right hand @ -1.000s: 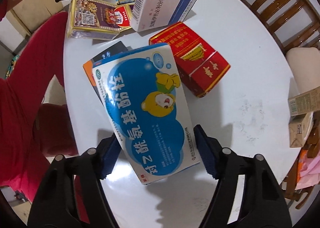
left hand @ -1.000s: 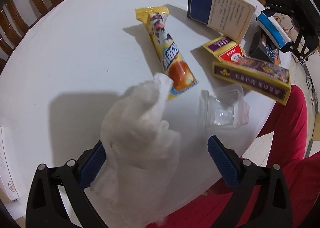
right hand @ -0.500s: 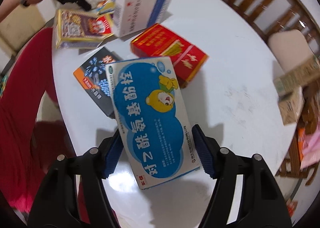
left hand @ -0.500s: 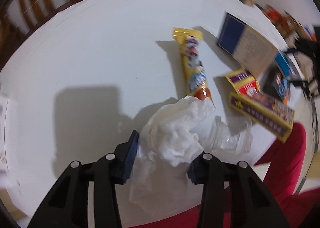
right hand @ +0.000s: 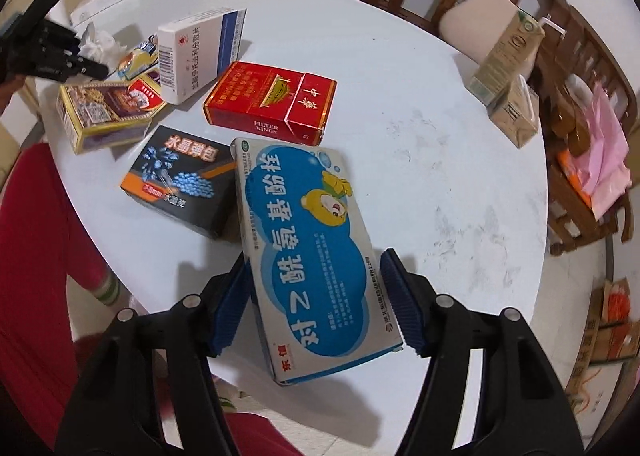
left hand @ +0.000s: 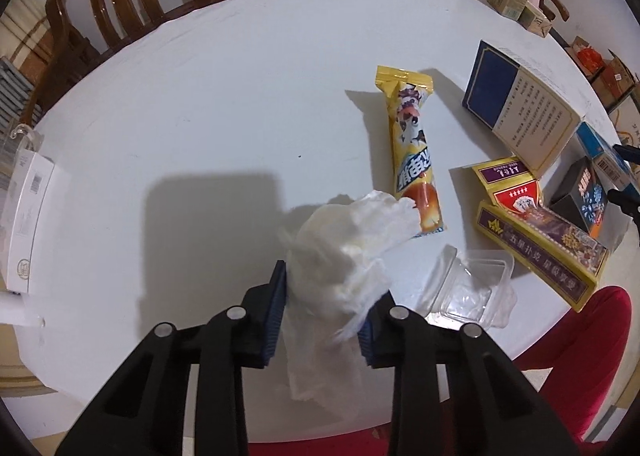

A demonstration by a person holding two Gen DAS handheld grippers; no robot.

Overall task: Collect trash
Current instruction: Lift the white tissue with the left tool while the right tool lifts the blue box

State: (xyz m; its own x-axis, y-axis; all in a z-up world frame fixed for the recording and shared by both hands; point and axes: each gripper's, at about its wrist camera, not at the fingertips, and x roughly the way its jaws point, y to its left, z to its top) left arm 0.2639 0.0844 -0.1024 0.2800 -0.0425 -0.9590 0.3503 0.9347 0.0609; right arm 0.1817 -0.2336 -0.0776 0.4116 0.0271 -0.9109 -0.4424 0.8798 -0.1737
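A round white table [left hand: 192,104] carries the lot. In the left wrist view, a yellow snack wrapper [left hand: 414,152] lies toward one o'clock, a clear plastic cup [left hand: 466,288] on its side at four, a blue-and-white box [left hand: 520,120] at two. In the right wrist view, a red cigarette pack [right hand: 272,102] sits at eleven o'clock, a black box [right hand: 180,176] at nine, two tan cartons [right hand: 508,72] at two.

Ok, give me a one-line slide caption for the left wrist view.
Left gripper shut on a crumpled tissue above the white table, beside a yellow snack wrapper and an empty clear tub.
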